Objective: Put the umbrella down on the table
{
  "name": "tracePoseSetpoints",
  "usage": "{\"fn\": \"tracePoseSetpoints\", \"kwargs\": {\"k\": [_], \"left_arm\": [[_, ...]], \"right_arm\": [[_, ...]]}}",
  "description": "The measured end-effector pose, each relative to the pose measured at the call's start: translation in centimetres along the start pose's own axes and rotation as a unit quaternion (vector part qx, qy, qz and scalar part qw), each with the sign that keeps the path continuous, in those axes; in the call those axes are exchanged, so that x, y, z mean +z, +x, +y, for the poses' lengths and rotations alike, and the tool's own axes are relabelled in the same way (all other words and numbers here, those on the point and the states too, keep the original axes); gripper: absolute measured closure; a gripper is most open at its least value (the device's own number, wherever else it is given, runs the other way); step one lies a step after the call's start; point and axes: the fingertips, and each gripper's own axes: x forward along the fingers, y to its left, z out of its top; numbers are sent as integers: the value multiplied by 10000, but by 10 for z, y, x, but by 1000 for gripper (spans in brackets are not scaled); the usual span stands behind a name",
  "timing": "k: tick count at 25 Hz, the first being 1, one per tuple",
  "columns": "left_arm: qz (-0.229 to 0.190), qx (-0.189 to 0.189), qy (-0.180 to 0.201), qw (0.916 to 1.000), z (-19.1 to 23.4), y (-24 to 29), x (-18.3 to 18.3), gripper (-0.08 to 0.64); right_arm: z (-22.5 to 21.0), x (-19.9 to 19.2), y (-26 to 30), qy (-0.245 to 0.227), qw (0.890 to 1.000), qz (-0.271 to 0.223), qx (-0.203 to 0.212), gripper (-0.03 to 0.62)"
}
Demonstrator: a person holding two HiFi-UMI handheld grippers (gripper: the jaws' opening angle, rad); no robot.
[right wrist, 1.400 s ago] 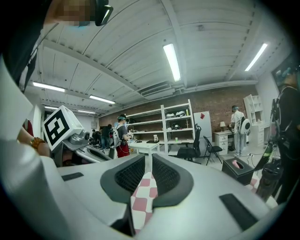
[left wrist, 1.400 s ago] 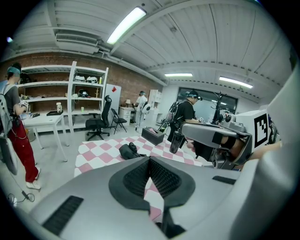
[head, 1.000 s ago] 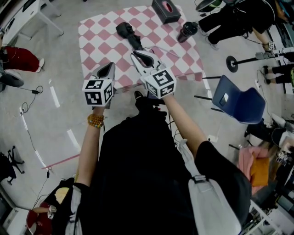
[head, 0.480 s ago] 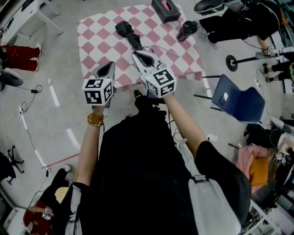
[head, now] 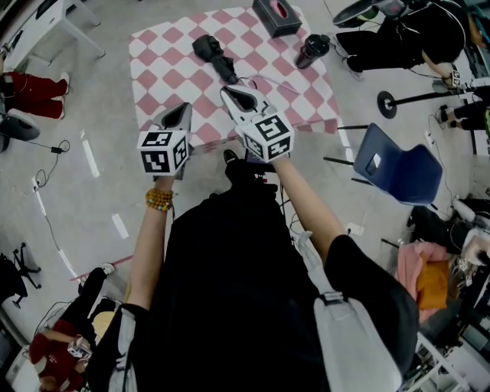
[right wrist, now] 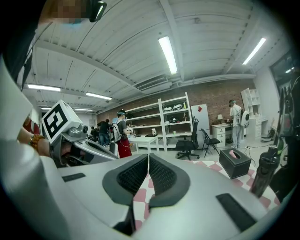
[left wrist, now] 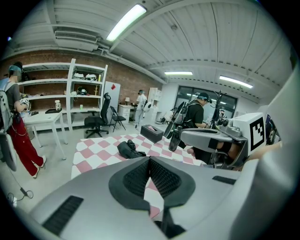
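A black folded umbrella [head: 214,57] lies on the table with the pink and white checked cloth [head: 168,84], toward its far side; it also shows in the left gripper view [left wrist: 130,149]. My left gripper [head: 184,107] hangs over the table's near edge, its jaws shut with nothing between them [left wrist: 149,159]. My right gripper [head: 227,92] is just to its right, a little further over the cloth, and its pads also meet on nothing [right wrist: 148,157]. Neither gripper touches the umbrella, which lies a short way beyond the right gripper's tips.
A dark tissue box [head: 276,15] stands at the table's far edge and a black bottle [head: 312,52] at its right corner. A blue chair [head: 398,172] is to the right of the table. People stand around the room, with shelves and desks behind them.
Both grippers and the umbrella stay where they were. A person at the lower left of the head view has shifted.
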Motion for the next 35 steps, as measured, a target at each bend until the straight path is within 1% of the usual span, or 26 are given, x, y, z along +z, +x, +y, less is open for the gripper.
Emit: {"fn": "tracePoseSetpoints", "kwargs": {"k": [18,35], "left_arm": [[33,6,-13,10000,2,-1,-3,546],[30,33,-2,10000,4,0,3,546]], "right_arm": [[2,-1,1,2,10000,40,26,572],[3,1,4,-28,9999,103,96,575]]}}
